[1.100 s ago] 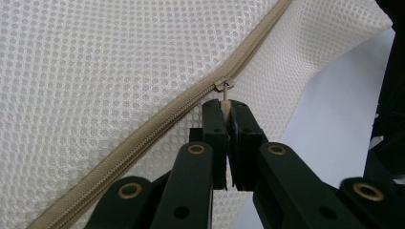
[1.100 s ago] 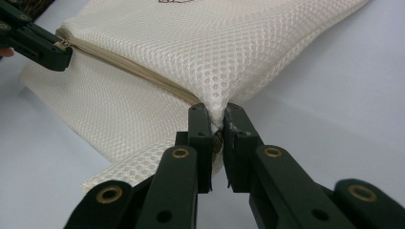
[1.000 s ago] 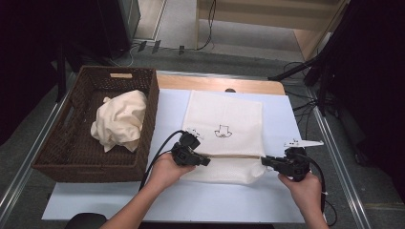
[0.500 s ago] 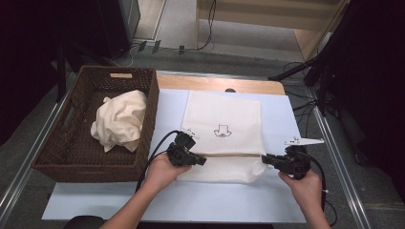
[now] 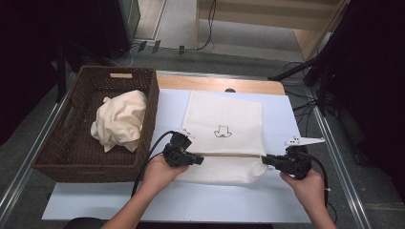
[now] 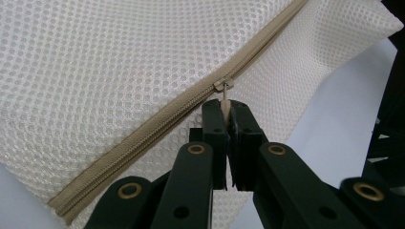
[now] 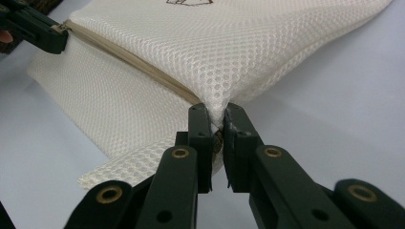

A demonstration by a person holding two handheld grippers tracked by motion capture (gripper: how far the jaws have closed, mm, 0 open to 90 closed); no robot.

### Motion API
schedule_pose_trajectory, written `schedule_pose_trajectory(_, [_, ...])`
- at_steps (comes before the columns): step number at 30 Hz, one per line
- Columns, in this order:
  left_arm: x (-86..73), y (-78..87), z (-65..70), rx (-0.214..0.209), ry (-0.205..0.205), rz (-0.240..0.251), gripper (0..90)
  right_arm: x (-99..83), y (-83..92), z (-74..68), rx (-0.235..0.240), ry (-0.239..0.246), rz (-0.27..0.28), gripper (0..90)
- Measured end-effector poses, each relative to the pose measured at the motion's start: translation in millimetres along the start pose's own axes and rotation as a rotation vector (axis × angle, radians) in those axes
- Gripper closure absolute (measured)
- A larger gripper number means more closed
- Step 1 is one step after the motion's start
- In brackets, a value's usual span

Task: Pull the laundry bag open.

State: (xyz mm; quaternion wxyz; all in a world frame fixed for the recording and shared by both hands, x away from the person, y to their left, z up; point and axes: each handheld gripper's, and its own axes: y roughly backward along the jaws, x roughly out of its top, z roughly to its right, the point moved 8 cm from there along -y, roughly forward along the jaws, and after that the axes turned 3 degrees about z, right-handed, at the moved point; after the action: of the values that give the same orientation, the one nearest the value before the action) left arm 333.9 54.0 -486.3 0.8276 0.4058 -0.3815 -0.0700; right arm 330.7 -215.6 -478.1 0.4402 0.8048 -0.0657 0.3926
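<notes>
- Against the earlier frames little had changed: the left gripper (image 5: 199,160) had edged slightly leftward along the zipper (image 6: 157,119), and the right gripper (image 5: 265,160) had kept its place.
- The left jaws were pinched narrow on the zipper pull (image 6: 223,93).
- The right jaws were clamped on the mesh laundry bag (image 5: 223,125) at its zipper-end edge.
- The bag lay flat on the table (image 5: 286,200), beside the wicker basket (image 5: 57,157).

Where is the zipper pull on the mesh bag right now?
In the left gripper view, the zipper pull is pinched in the left gripper, near the left edge of the mesh bag, beside the wicker basket.
</notes>
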Motion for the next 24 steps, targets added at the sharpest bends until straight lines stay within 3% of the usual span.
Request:
schedule_pose_trajectory(9, [-4.8,4.5,1.0,0.029,-0.018,-0.025,87.2,-2.4,-3.8,-1.5,0.012,0.017,-0.013,83.9])
schedule_pose_trajectory(19, [-13.5,-0.4,-0.7,-0.001,0.035,-0.003,87.3,-4.0,-2.8,4.5,-0.015,0.003,-0.013,84.0])
schedule_pose_trajectory(24, [-14.3,0.7,0.0,0.018,0.01,-0.009,87.3,-5.2,-3.1,5.8,-0.007,0.0,-0.013,84.0])
